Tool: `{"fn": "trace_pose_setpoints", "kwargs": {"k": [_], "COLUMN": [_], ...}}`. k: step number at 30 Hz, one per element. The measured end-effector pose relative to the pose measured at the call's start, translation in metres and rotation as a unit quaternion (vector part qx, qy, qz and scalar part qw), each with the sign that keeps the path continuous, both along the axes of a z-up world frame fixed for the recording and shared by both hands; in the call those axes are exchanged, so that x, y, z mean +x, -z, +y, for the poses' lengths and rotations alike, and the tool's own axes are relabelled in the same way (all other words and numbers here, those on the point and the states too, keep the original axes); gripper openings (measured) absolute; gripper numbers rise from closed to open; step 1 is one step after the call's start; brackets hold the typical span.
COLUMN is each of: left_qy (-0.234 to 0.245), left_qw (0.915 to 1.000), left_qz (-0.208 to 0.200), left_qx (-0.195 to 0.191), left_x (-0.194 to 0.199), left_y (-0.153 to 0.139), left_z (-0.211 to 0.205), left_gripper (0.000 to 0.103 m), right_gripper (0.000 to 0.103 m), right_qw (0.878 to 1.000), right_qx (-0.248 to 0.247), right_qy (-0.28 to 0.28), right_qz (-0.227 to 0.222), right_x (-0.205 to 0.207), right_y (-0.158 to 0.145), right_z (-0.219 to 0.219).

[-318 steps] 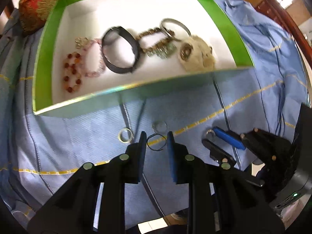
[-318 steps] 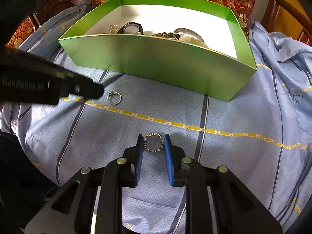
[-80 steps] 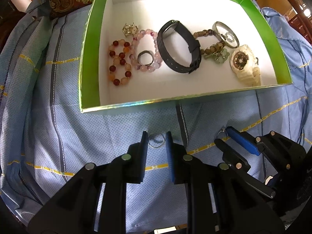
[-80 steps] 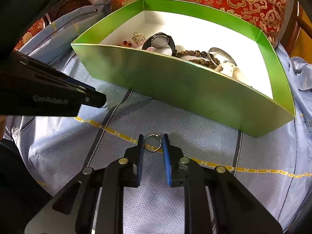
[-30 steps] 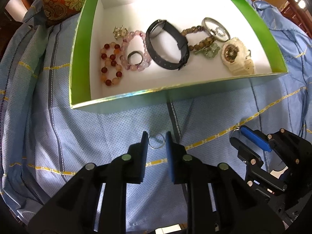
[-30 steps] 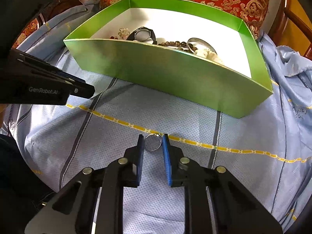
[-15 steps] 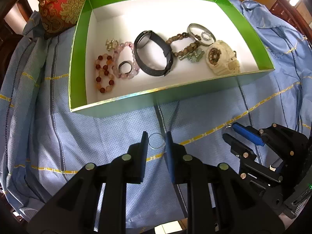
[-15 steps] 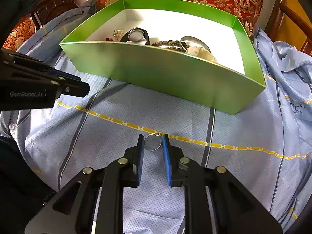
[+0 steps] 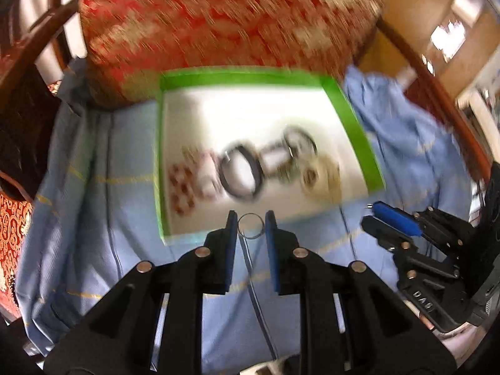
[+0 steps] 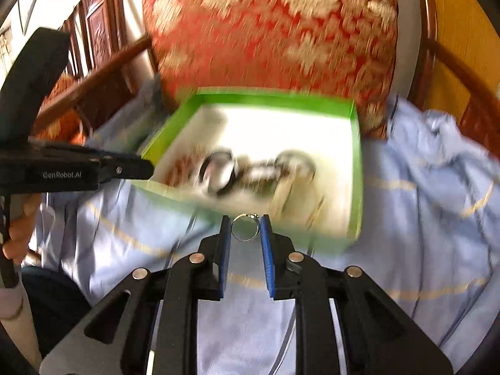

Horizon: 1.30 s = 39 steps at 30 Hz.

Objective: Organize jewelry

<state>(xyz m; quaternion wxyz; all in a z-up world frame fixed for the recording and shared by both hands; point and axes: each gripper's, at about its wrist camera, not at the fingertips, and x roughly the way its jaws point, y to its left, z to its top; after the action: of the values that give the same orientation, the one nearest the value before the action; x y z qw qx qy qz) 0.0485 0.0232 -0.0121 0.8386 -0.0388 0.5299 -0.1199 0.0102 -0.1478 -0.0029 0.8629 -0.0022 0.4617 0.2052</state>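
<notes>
A: Item one, left gripper (image 9: 251, 223). State?

B: Jaws narrow, pinching a plain thin ring (image 9: 250, 227) at the very tips. The ring is off the cloth, just over the near wall of the green box (image 9: 161, 143).

A: Item two, right gripper (image 10: 245, 225).

B: Also narrow, gripping a ring with a small setting (image 10: 245, 227), edge-on between the blue pads (image 10: 266, 243). It sits at the near rim too, toward the box's right end.

A: Risks?

B: Both holds are tip-only on thin round metal, so I judge a slip or a twist out of the pads likely if either tool jolts. Both views are smeared, which suggests fast travel. A ring let go short of the rim would land on the blue cloth (image 9: 93, 218) and could roll into a fold.

A: Inside the box?

B: Crowded along the near half: a black watch (image 9: 242, 173), bead bracelets (image 9: 181, 187), a cream watch (image 9: 318, 176), a silver bangle (image 10: 295, 161). A ring dropped there could lodge under a strap.

A: Open room?

B: The far half of the white floor looks bare. The walls stand on every side and the red cushion (image 9: 225, 25) presses at the back edge, so entry is from above. The two tools are close side by side; they could knock each other.
</notes>
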Motion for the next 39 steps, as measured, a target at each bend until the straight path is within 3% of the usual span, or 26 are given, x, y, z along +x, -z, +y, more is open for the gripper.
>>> {"fn": "trace_pose_setpoints", "kwargs": {"k": [4,10,13,15,17,21,23,24,27,28,30,33,39], "left_qy": [-0.013,-0.052,-0.062,-0.063,-0.054,-0.045,-0.046,-0.043,-0.05,-0.056,-0.064,-0.054,-0.04], "left_qw": [0.9999,0.998,0.9975,0.9973,0.9977,0.9984,0.998,0.9971,0.9939,0.9931,0.9901,0.9862,0.9892], "left_qz": [0.003,0.024,0.034,0.038,0.038,0.017,-0.004,-0.025,-0.057,-0.063,-0.1,-0.139,-0.127], "left_qx": [-0.008,0.024,0.008,0.006,0.016,0.029,0.043,0.057,0.079,0.082,0.075,0.07,0.063], "left_x": [0.042,0.099,0.114,0.119,0.12,0.11,0.1,0.091,0.063,0.056,0.031,0.01,-0.004], "left_y": [0.006,0.047,0.059,0.063,0.063,0.048,0.037,0.028,0.005,-0.001,-0.021,-0.037,-0.033], "left_z": [0.002,0.006,0.009,0.007,0.003,-0.002,-0.005,-0.009,-0.015,-0.016,-0.019,-0.026,-0.032], "left_gripper": [0.018,0.018,0.018,0.026,0.036,0.043,0.046,0.049,0.07,0.082,0.089,0.098,0.099], "right_gripper": [0.019,0.019,0.02,0.029,0.052,0.057,0.071,0.073,0.081,0.085,0.099,0.1,0.1], "right_qw": [1.0,0.999,0.997,0.997,0.997,0.999,0.999,0.999,0.999,0.998,0.997,0.996,0.995], "right_qx": [-0.007,-0.044,-0.056,-0.066,-0.065,-0.037,-0.025,-0.017,-0.006,-0.005,-0.003,-0.005,-0.034], "right_qy": [0.002,0.021,0.026,0.027,0.03,0.028,0.034,0.039,0.047,0.055,0.068,0.079,0.091], "right_qz": [-0.008,0.019,0.037,0.041,0.037,0.014,0.003,-0.003,-0.015,-0.022,-0.032,-0.036,-0.031], "right_x": [0.05,0.116,0.135,0.138,0.135,0.112,0.095,0.084,0.06,0.05,0.033,0.02,0.017], "right_y": [-0.001,0.029,0.045,0.051,0.05,0.032,0.022,0.016,0.003,-0.002,-0.013,-0.022,-0.019], "right_z": [0.004,0.021,0.028,0.031,0.03,0.019,0.009,0.003,-0.009,-0.014,-0.021,-0.026,-0.022]}}
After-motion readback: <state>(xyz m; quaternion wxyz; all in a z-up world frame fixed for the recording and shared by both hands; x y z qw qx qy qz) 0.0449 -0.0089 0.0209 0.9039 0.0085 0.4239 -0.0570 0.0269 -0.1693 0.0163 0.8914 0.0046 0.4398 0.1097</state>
